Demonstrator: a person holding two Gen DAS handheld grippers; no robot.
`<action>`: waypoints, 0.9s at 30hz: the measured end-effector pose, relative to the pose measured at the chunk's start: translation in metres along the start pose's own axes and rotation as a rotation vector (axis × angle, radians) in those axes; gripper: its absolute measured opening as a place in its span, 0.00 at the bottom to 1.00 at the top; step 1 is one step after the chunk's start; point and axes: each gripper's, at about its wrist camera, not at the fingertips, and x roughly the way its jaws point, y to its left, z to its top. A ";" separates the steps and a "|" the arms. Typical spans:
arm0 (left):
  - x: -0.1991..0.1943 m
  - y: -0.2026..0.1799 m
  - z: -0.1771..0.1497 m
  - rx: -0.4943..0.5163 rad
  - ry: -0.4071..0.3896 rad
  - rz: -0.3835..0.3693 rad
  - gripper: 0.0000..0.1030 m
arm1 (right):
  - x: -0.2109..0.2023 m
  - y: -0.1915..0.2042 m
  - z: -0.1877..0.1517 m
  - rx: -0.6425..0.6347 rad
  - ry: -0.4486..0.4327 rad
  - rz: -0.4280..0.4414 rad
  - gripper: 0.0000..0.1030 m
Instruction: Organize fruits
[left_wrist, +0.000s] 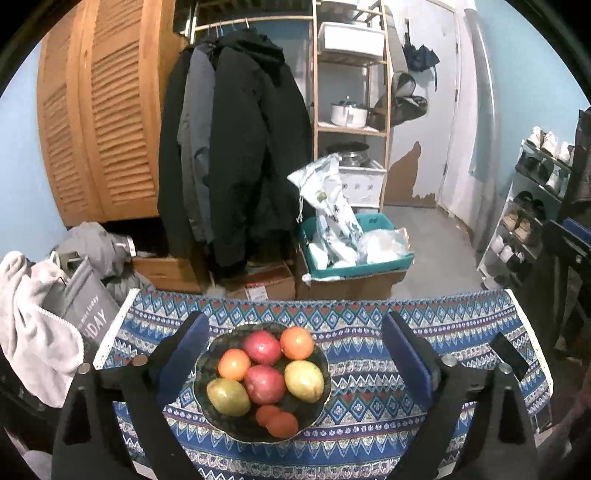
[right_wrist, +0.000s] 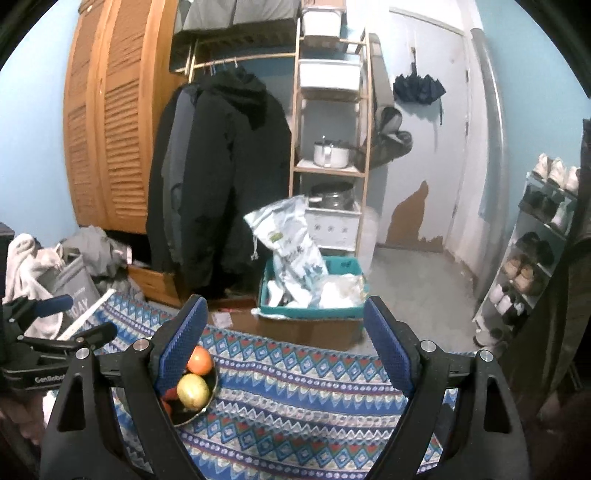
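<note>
Bowl: a dark bowl (left_wrist: 207, 373) sits on the patterned tablecloth (left_wrist: 369, 406), nearer its left side, framed by the left gripper's view
Fruit: all in the bowl, piled together; two red apples (left_wrist: 261, 347) in the middle, one behind the other; two oranges (left_wrist: 297, 342), one at the back right and one at the left; two yellow-green mangoes (left_wrist: 304, 381), one front left and one right; two small red tomatoes (left_wrist: 282, 424) at the front edge, touching each other
Left gripper: (left_wrist: 295, 354) above the table with the bowl seen between its blue pads; fingers spread wide apart, pressing on nothing
Right gripper: (right_wrist: 284, 343) off to the right of the bowl, over bare cloth; fingers apart and empty, the left finger overlapping the bowl's edge in view
Right wrist view of the bowl: only its right part shows, with an orange, a mango and a bit of red fruit
Phone: a dark phone (left_wrist: 509, 355) lies near the right edge of the cloth, well apart from the bowl
Background: dark coats (left_wrist: 236, 147) on a rail, a teal bin (left_wrist: 354, 240) on cardboard boxes, a wooden shelf unit with a white pot (left_wrist: 349, 112)
</note>
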 end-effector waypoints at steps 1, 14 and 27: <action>-0.002 0.000 0.001 -0.002 -0.007 -0.003 0.95 | -0.004 -0.003 0.000 0.002 -0.007 -0.001 0.83; -0.014 -0.016 0.011 0.015 -0.052 -0.021 0.99 | -0.022 -0.029 -0.010 -0.027 -0.055 -0.099 0.83; -0.016 -0.025 0.014 0.022 -0.057 -0.016 0.99 | -0.025 -0.045 -0.016 0.003 -0.043 -0.126 0.83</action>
